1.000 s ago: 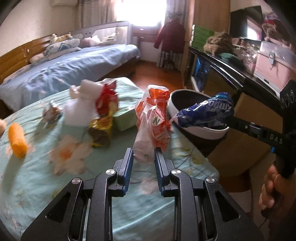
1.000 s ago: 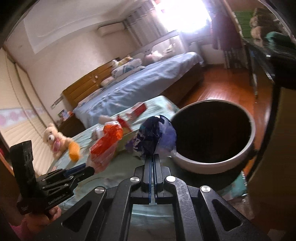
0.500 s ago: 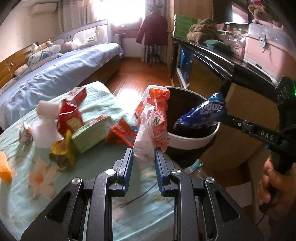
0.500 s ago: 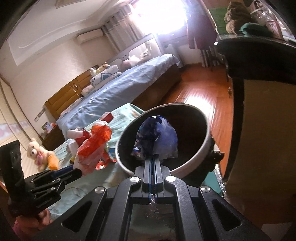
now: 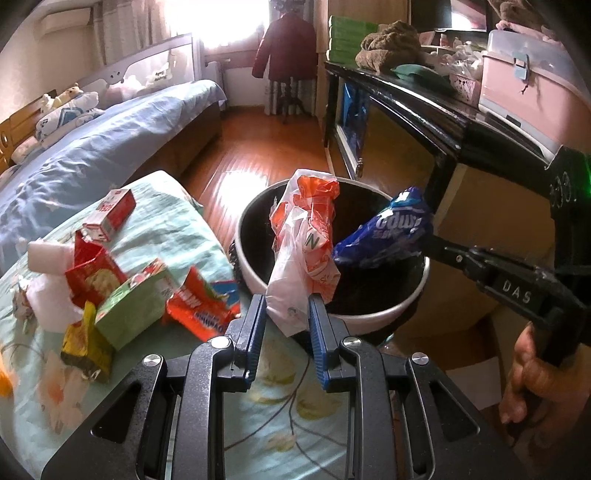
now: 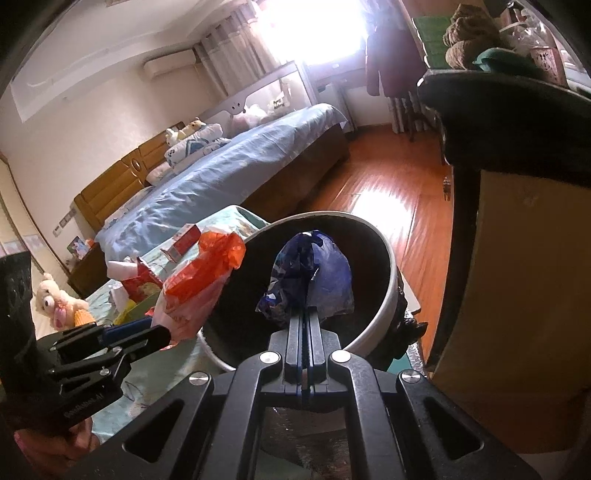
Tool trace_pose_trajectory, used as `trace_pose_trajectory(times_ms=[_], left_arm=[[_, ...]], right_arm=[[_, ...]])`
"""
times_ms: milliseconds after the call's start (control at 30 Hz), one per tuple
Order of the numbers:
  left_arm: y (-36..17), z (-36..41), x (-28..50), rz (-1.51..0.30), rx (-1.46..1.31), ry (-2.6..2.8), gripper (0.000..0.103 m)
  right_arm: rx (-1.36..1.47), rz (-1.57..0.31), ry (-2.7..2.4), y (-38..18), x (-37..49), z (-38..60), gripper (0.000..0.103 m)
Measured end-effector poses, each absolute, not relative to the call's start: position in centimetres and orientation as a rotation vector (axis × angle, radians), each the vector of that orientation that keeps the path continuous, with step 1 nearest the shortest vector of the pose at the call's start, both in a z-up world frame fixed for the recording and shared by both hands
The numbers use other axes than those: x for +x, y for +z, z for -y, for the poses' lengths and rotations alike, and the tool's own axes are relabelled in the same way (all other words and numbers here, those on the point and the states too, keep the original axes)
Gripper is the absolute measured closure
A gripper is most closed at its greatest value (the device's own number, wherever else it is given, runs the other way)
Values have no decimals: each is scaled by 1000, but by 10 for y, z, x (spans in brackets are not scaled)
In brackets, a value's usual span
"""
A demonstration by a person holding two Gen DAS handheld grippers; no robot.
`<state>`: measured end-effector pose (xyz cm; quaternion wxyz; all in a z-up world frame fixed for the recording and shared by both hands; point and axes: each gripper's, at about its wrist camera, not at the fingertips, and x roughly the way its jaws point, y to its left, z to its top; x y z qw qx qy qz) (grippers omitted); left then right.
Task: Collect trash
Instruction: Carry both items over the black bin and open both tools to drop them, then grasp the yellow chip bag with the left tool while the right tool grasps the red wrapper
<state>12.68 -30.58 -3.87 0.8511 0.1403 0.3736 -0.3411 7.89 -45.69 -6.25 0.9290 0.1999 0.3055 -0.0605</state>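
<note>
You look into a bedroom: a blue-covered bed [image 5: 110, 140] with a wooden headboard [image 6: 110, 184] on the left, glossy wood floor [image 5: 258, 147] beyond, a bright curtained window [image 6: 314, 33] at the far wall, a dark cluttered shelf [image 5: 424, 107] right.

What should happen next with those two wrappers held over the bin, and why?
Probably open the right gripper first. It is shut on the blue wrapper, which already hangs over the bin's dark mouth. The left gripper holds the orange-and-white bag nearer the rim, so it may need a nudge further in.
</note>
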Motion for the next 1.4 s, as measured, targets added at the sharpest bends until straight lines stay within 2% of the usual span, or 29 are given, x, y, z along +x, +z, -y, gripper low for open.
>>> trace_pose_trajectory(times_ms=[333,400,433,467,500,533,567,600,700,767,867,1400], left_arm=[[-42,321,140,-808,304,-717,78],[-45,322,143,-820,308,-715,71],[-45,321,143,-824,302,-714,63],[-44,319,144,-824,295,-711,51],[-44,316,143,-820,286,-706,44],[-43,311,143,-811,276,-699,34],[-42,306,141,-805,267,-693,32],[-42,301,140,-802,259,-688,32],[-42,279,135,-792,222,-664,32],[-43,263,132,-791,193,-638,31],[-46,232,129,-802,131,-592,30],[-68,117,140,-844,-6,-361,30]], right_arm=[[398,-654,-135,-64,93,455,99],[407,-658,-141,-65,95,456,96],[415,-660,-142,-66,96,458,95],[432,-667,-144,-67,97,460,90],[443,-672,-147,-67,97,462,85],[462,-675,-150,-69,97,463,64],[474,-676,-154,-69,97,465,46],[484,-665,-156,-69,95,465,43],[487,-653,-146,-69,93,460,42],[493,-652,-127,-68,93,453,35],[490,-642,-106,-67,93,440,28],[354,-677,73,-67,109,342,21]])
